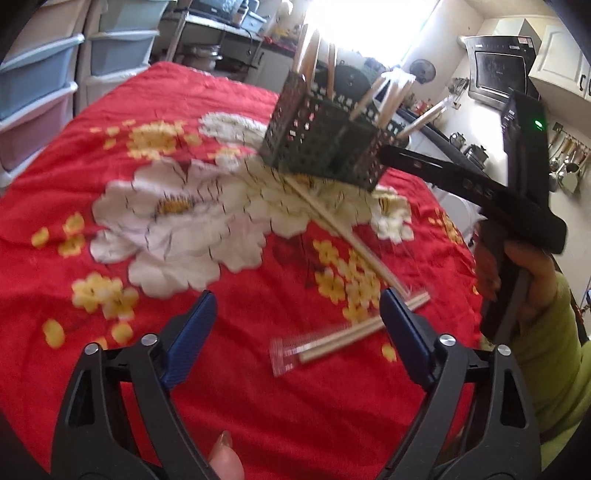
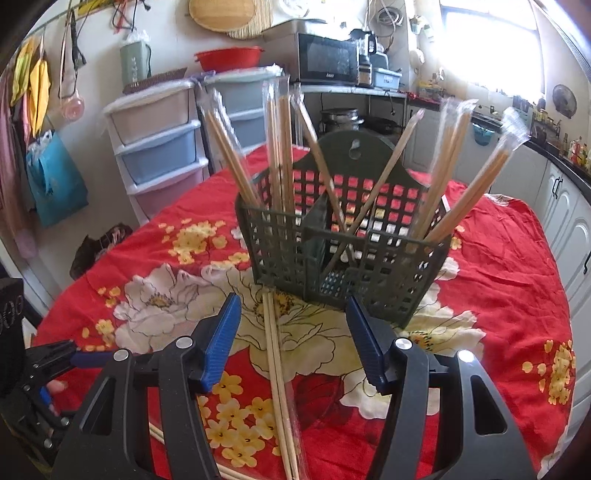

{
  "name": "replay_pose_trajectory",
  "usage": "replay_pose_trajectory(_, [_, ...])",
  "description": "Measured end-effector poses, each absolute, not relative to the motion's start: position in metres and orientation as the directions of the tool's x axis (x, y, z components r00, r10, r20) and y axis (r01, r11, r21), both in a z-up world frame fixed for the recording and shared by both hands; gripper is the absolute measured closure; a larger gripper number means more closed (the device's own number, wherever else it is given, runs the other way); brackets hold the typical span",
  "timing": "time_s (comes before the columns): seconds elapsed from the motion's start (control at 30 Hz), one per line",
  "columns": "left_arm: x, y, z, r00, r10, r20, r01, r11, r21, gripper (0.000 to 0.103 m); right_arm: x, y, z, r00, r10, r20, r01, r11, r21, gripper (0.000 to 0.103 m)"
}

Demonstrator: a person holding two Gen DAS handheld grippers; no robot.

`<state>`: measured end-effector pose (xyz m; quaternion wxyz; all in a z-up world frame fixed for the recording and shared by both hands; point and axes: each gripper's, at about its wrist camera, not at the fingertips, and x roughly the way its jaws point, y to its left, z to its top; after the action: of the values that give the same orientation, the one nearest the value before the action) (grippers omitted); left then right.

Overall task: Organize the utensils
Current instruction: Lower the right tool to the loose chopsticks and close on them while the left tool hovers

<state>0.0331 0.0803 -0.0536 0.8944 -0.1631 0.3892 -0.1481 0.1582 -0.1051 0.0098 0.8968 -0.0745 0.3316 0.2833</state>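
A red cloth (image 2: 498, 258) printed with white and yellow flowers is covering the table. At twelve o'clock from the right gripper (image 2: 293, 336), a dark green plastic lattice basket (image 2: 343, 254) is standing, holding wrapped wooden chopsticks (image 2: 280, 147). One wrapped pair (image 2: 279, 373) is lying between its open, empty jaws. The left gripper (image 1: 299, 321) is gaping wide and empty over another pair (image 1: 332, 341).

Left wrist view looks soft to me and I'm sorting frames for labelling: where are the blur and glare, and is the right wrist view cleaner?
Left wrist view: motion blur smears the green basket and wrapped chopsticks; the window is blown out. Right wrist view: the basket is sharper, the window glares top right; both bend at the edges.
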Motion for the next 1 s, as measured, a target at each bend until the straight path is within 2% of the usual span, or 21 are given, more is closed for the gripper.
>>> replay_pose_trajectory(0.13, [0.028,0.077,-0.065,0.619,-0.426,-0.660,0.150,0.889,-0.433,0.036,0.168,-0.092,-0.007,0.587,0.445,-0.676,-0.575,0.817,0.038,0.046])
replay_pose_trajectory(0.27, [0.023,0.077,-0.071,0.599,-0.447,-0.664,0.158,0.879,-0.450,0.043,0.178,-0.071,-0.025,0.537,0.430,-0.726,-0.605,0.796,0.024,0.046])
replay_pose_trajectory(0.43, [0.021,0.078,-0.076,0.585,-0.461,-0.667,0.153,0.871,-0.468,0.054,0.193,-0.047,-0.045,0.494,0.401,-0.772,-0.626,0.779,0.003,0.052])
replay_pose_trajectory(0.5, [0.022,0.078,-0.077,0.583,-0.463,-0.668,0.154,0.870,-0.469,0.055,0.198,-0.040,-0.051,0.486,0.388,-0.783,-0.624,0.781,-0.001,0.057])
replay_pose_trajectory(0.63, [0.024,0.078,-0.079,0.578,-0.464,-0.671,0.149,0.869,-0.472,0.069,0.211,-0.030,-0.062,0.459,0.367,-0.810,-0.614,0.789,0.009,0.068])
replay_pose_trajectory(0.77, [0.025,0.078,-0.082,0.579,-0.467,-0.669,0.145,0.866,-0.479,0.073,0.219,-0.028,-0.069,0.437,0.371,-0.819,-0.605,0.796,0.038,0.073])
replay_pose_trajectory(0.93, [0.026,0.081,-0.084,0.580,-0.470,-0.666,0.131,0.860,-0.493,0.085,0.221,-0.033,-0.068,0.417,0.387,-0.822,-0.599,0.797,0.072,0.090])
replay_pose_trajectory(1.0, [0.025,0.082,-0.085,0.577,-0.475,-0.664,0.128,0.856,-0.502,0.095,0.221,-0.042,-0.065,0.408,0.397,-0.822,-0.597,0.797,0.089,0.092])
